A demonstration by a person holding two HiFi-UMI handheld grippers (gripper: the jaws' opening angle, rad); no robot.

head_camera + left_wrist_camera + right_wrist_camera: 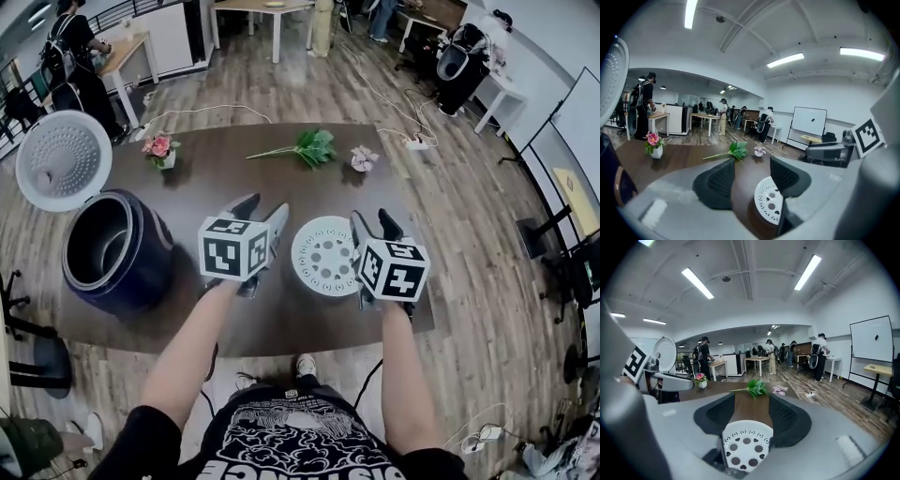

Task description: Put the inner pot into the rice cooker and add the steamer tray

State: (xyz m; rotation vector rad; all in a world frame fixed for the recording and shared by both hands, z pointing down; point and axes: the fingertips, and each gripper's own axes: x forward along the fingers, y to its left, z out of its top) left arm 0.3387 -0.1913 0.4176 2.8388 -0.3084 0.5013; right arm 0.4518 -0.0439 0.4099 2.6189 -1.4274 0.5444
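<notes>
Left gripper and right gripper flank a white round perforated steamer tray on a dark wooden table, jaws of both half open, gripping nothing.

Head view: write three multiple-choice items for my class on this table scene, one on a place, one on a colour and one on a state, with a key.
1. Where does the steamer tray lie?
A. On the floor
B. On the table, between the left gripper and the right gripper
C. On a chair seat

2. What colour is the steamer tray?
A. Black
B. White
C. Red

3. How is the lid of the rice cooker?
A. Open, raised up
B. Shut
C. Lying flat on the table

Key:
1 B, the tray lies flat on the tabletop between the two grippers.
2 B, its perforated disc is white.
3 A, the lid stands raised and the cooker's mouth is uncovered.
</notes>
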